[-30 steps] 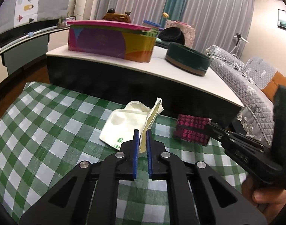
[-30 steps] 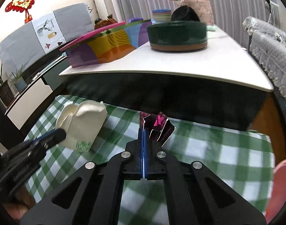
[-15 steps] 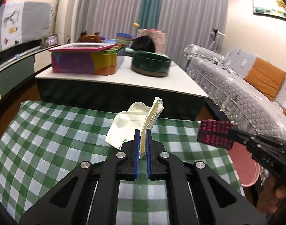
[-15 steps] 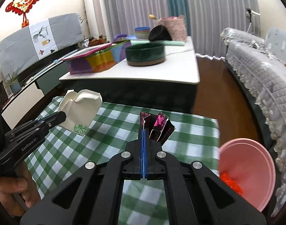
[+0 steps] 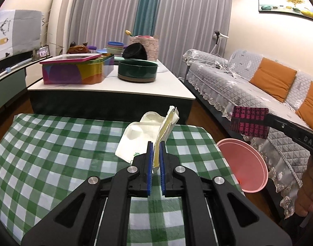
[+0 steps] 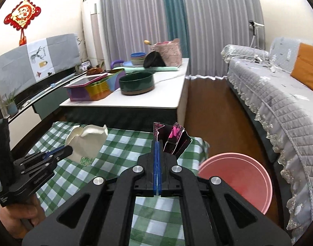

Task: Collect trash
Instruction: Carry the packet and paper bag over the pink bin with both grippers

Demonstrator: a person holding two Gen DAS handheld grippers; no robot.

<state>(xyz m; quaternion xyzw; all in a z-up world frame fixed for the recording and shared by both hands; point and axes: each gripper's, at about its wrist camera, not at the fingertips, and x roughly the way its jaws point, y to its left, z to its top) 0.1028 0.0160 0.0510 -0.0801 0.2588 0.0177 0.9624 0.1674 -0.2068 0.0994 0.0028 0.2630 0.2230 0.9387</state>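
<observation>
Here the blue-padded fingers (image 5: 150,160) of the left gripper (image 5: 155,153) pinch the torn edge of a crumpled cream paper bag with a small green leaf print (image 5: 142,137), which is lifted clear of the green-and-white checked tablecloth (image 5: 54,153). From the right wrist view, that same bag (image 6: 86,143) hangs from the left gripper (image 6: 64,150) at the left. The right gripper (image 6: 157,143) has its blue pads pressed tightly together on a crumpled black wrapper with pink lettering (image 6: 173,139), held up in the air near the cloth's right edge. In the left wrist view the wrapper (image 5: 249,122) sits above and just behind a round pink plastic bin (image 5: 242,164), which stands beside the covered table, between it and a grey quilted sofa with orange cushions (image 5: 248,86). Beyond the cloth, a white-topped low table (image 5: 115,88) carries a multicoloured tin box (image 5: 74,71) and a dark green round tin (image 5: 138,70).
</observation>
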